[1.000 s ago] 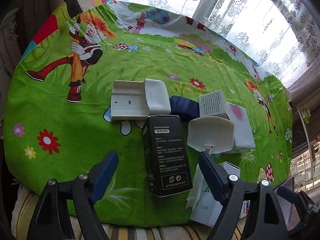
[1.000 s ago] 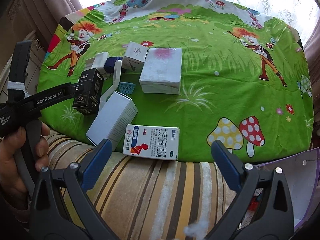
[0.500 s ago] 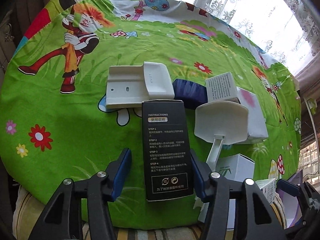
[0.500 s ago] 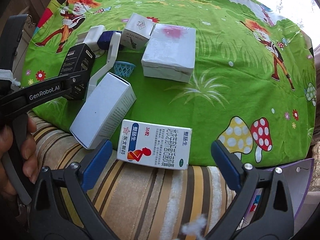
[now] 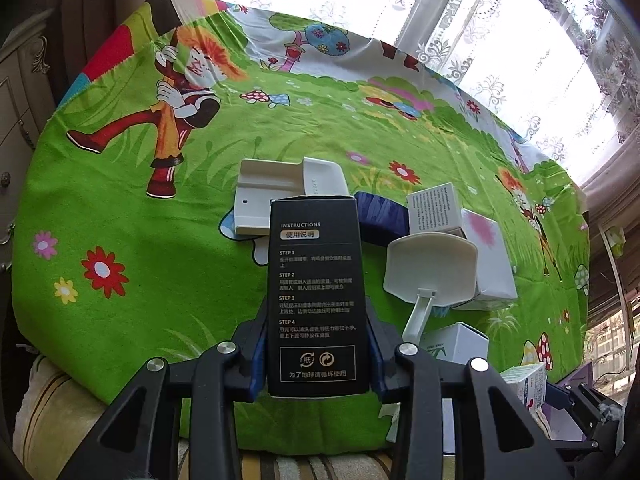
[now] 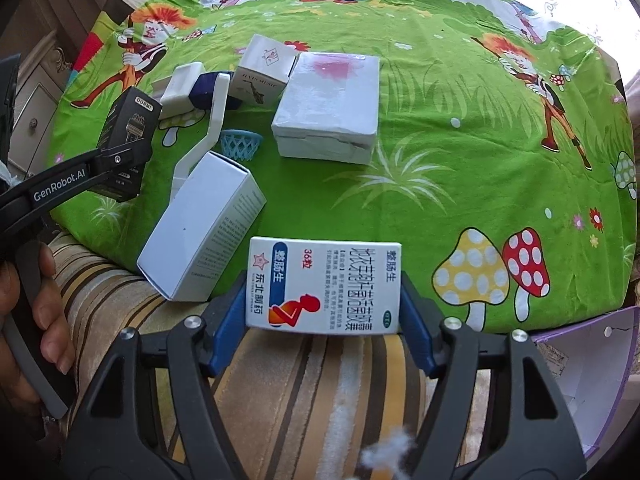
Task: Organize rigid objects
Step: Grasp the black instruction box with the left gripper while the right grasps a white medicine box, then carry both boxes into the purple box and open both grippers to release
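Left claw point(image 5: 316, 354) just closed on the black box point(image 5: 314, 292) — right claw point(image 6: 322, 320) closing onto the medicine box point(image 6: 324, 286) at the surface's near edge. 2 grabbed; other boxes unsorted.

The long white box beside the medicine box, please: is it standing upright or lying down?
Lying down: the long white box rests on a long side, overhanging the green cloth.

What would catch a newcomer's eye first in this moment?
The loud green cartoon tablecloth, then the two grips at its near edge. The left gripper has just been closing its jaws and now clamps the black box; the right gripper has just been closing its jaws on the medicine box. White boxes crowd the middle.
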Available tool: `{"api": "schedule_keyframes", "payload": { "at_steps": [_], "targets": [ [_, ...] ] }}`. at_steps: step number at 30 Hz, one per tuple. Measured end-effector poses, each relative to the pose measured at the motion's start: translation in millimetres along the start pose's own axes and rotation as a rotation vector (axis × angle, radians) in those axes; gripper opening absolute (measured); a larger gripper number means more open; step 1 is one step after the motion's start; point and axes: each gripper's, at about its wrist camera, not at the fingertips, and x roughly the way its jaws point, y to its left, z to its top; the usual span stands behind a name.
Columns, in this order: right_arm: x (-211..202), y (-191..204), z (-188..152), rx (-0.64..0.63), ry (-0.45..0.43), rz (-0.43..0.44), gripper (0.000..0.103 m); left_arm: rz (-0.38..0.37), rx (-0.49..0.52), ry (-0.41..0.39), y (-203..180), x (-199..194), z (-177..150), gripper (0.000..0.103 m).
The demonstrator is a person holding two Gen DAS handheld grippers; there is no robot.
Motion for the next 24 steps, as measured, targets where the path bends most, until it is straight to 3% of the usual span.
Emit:
{"api": "schedule_keyframes", "payload": {
  "at_steps": [9,16,24],
  "targets": [
    [-29,-26,-10,0.093,-0.106,0.012,0.072,-0.051,0.022,-0.056,-23,-27,-3,0.04],
    [-55,-44,-31,0.119,-0.17,-0.001,0.072,-0.123,0.098,-0.033,-68,-43,-18,0.04],
    [-86,-96,-62,0.196,-0.221,-0.018,0.072,-0.192,0.21,0.011,-125,-52,-46,0.04]
  ]
}}
